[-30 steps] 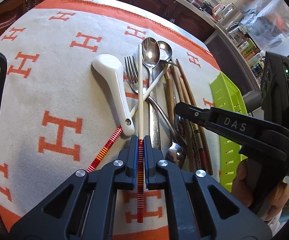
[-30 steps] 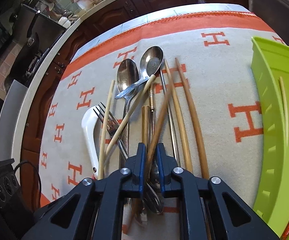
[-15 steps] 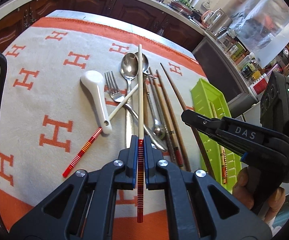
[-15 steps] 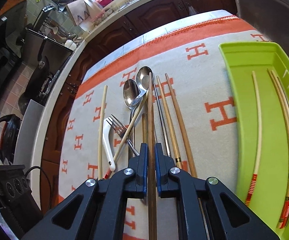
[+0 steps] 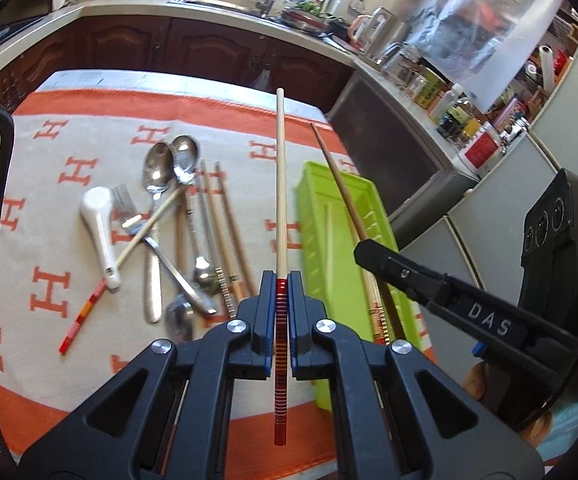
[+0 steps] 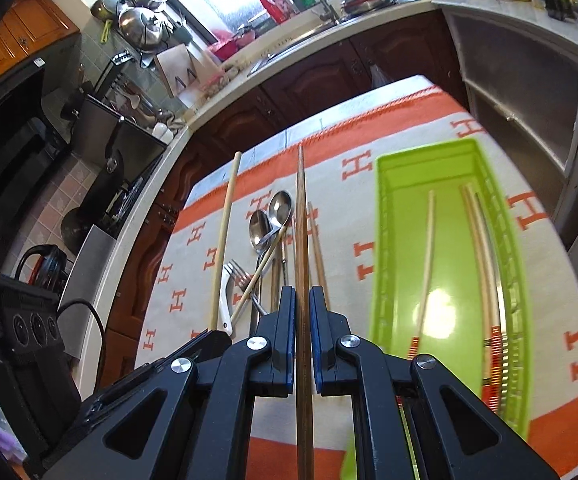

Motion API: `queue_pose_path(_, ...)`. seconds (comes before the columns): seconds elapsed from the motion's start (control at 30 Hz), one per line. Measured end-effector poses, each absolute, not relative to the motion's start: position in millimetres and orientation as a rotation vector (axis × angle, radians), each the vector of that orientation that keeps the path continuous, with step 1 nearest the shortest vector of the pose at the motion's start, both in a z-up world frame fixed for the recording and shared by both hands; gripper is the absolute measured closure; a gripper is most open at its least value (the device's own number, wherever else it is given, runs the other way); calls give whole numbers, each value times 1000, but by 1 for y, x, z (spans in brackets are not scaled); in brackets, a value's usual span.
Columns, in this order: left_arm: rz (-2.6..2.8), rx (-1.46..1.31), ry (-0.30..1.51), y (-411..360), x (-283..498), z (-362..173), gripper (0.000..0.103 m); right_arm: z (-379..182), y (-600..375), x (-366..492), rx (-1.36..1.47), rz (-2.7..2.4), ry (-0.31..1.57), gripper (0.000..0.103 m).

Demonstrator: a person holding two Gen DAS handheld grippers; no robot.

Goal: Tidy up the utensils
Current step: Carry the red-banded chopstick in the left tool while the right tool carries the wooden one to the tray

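My left gripper point(image 5: 282, 280) is shut on a pale chopstick with a red striped end point(image 5: 280, 184), held high above the cloth. My right gripper point(image 6: 300, 298) is shut on a brown wooden chopstick point(image 6: 301, 232), also lifted; it shows in the left wrist view point(image 5: 335, 184) over the green tray point(image 5: 321, 264). The green tray point(image 6: 385, 240) holds three pale chopsticks point(image 6: 427, 256). On the cloth lie two metal spoons point(image 5: 169, 164), a fork point(image 5: 123, 208), a white ceramic spoon point(image 5: 99, 228), another red-ended chopstick point(image 5: 137, 244) and several brown chopsticks point(image 5: 229, 228).
The table wears a cream cloth with orange H marks point(image 5: 49, 288). Dark wood cabinets and a counter with a sink point(image 6: 309, 40) stand behind. A black power strip and cable point(image 6: 29, 328) sit left of the table. A steel cabinet point(image 5: 389, 152) is at the right.
Both grippers have risen higher off the cloth with their chopsticks and shifted right toward the green tray. The utensil pile looks smaller and farther away.
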State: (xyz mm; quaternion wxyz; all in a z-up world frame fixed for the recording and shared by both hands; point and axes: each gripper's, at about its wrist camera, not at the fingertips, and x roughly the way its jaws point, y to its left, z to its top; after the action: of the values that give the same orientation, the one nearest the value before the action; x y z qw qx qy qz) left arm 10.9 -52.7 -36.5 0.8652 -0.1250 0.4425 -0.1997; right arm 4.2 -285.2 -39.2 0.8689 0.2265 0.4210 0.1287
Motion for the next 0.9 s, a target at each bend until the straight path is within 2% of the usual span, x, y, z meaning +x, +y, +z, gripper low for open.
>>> queue_pose_path(0.33, -485, -218, 940, -121, 10, -19, 100, -27, -346, -21, 489, 185, 837, 97)
queue_pose_path(0.67, -485, -212, 1077, -148, 32, -68, 100, -66, -380, -19, 505, 126, 903, 97)
queue_pose_path(0.9, -477, -190, 1092, -159, 37, -81, 100, -87, -377, -7, 506, 113, 941, 96)
